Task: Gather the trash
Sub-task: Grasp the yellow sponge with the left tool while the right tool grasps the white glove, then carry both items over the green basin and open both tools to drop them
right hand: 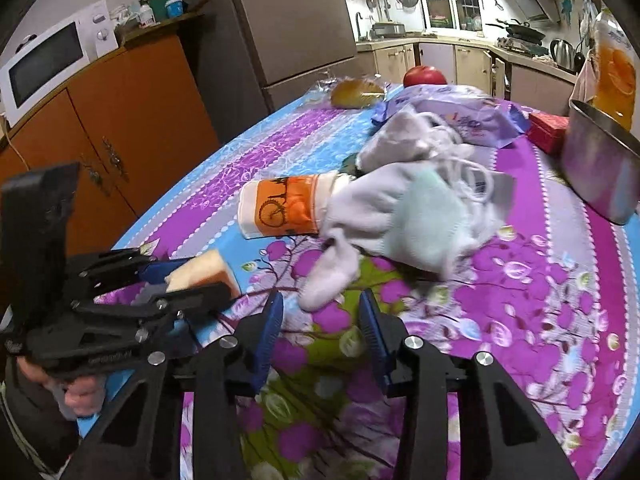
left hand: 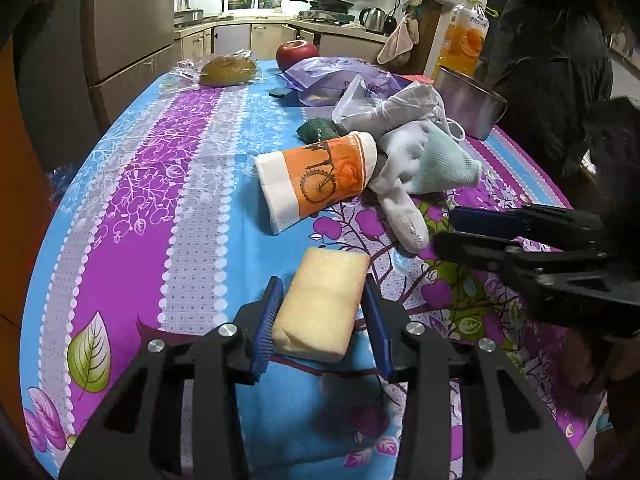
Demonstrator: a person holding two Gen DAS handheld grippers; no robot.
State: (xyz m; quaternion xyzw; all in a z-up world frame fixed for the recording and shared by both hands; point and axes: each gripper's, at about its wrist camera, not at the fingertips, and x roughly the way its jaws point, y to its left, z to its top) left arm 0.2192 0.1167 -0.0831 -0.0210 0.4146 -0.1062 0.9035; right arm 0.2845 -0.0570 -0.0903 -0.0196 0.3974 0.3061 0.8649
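Note:
A pale yellow sponge (left hand: 320, 308) sits between the blue pads of my left gripper (left hand: 322, 320), which is shut on it just above the flowered tablecloth (left hand: 160, 208). In the right wrist view the same left gripper (right hand: 196, 280) holds the sponge (right hand: 200, 272) at lower left. My right gripper (right hand: 320, 304) stands open, with the tip of a white glove finger (right hand: 328, 276) lying just ahead of its pads. In the left wrist view the right gripper (left hand: 444, 227) reaches in from the right beside that glove (left hand: 404, 216). An orange paper cup (left hand: 320, 176) lies on its side against the glove pile (right hand: 400, 216).
Farther back lie a green lump (left hand: 320, 130), a purple plastic bag (left hand: 332, 76), a red apple (left hand: 296, 54) and wrapped bread (left hand: 228, 70). A metal pot (right hand: 600, 168), a red box (right hand: 548, 130) and a juice bottle (left hand: 466, 36) stand at the right. A person in dark clothes (left hand: 552, 60) stands beside the table.

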